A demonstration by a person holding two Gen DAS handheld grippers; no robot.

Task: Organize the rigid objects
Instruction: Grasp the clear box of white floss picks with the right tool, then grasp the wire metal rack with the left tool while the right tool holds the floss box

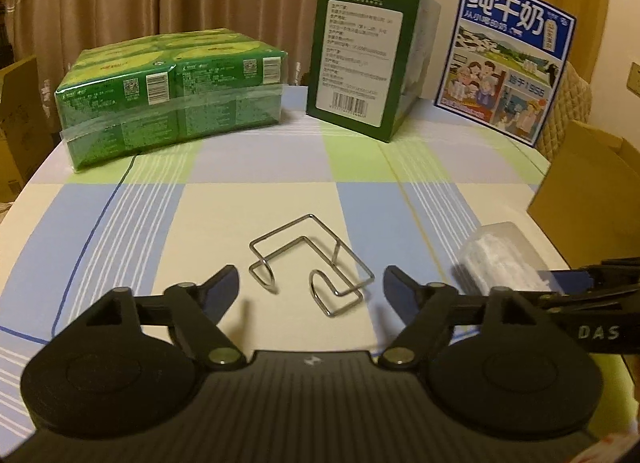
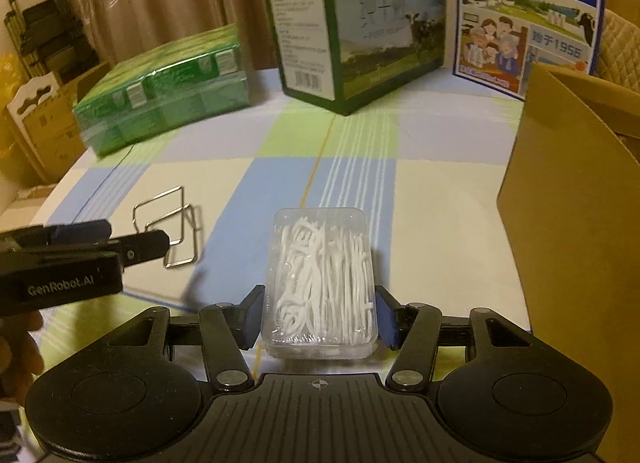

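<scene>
Fingers (image 2: 385,317) clamp floss box (image 2: 322,283); hook (image 1: 310,263) apart.

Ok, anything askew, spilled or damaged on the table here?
Nothing spilled or broken. The bent silver wire hook lies loose on the checked tablecloth between the open left gripper fingers. The clear plastic box of white floss picks sits closed between the right gripper fingers.

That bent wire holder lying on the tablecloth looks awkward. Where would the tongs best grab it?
Probably across the two raised wire runs near the middle of the wire holder, coming down from above. It lies flat on the tablecloth, so there is little to pinch from the side. The open left tongs already straddle its near, curled end.
</scene>
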